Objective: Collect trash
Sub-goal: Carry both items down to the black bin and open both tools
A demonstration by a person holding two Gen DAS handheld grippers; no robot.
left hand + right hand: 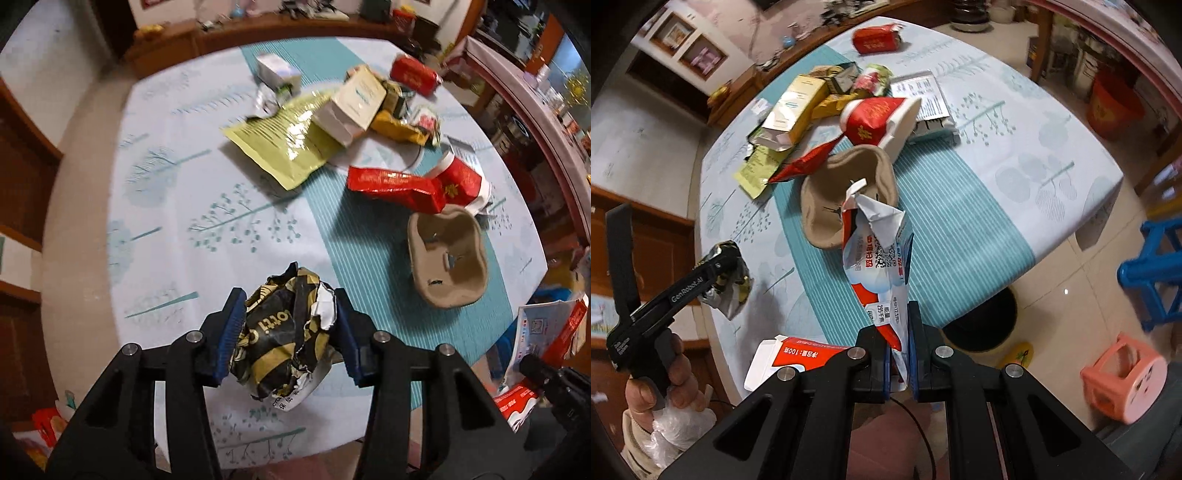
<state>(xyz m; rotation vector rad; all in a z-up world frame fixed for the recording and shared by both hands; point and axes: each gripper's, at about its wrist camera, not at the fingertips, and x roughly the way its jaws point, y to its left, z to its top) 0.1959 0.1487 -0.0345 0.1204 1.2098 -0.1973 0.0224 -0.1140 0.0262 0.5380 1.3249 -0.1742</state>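
Big table [166,192] under a pale blue cloth with a teal striped band down the middle, and trash strewn across its far half. Largest piece out there is the yellow-green foil pouch [284,144], lying flat at centre, with a white carton [354,107] resting on its right edge. Right of that, a red foil wrapper [395,188] lies across the teal band, touching a red paper cup [461,181] tipped on its side. Just nearer than those two sits the brown pulp cup tray [447,254], open side facing up. Far right, near the table's back edge, a red box [413,75] stands apart from the pile.

Down near us now: the left gripper [288,328] has its blue pads pressed on either side of a crumpled black-and-gold wrapper [284,339], held above the near part of the cloth. From the right wrist view that same gripper shows at the left with the wad in it.

Over to the right gripper [898,350]: fingers narrow, pinching the lower end of a torn red-and-white carton [879,258], which sticks up in front of the pulp tray. A second red-and-white carton [790,360] lies flat just left of that gripper, at the near table edge.
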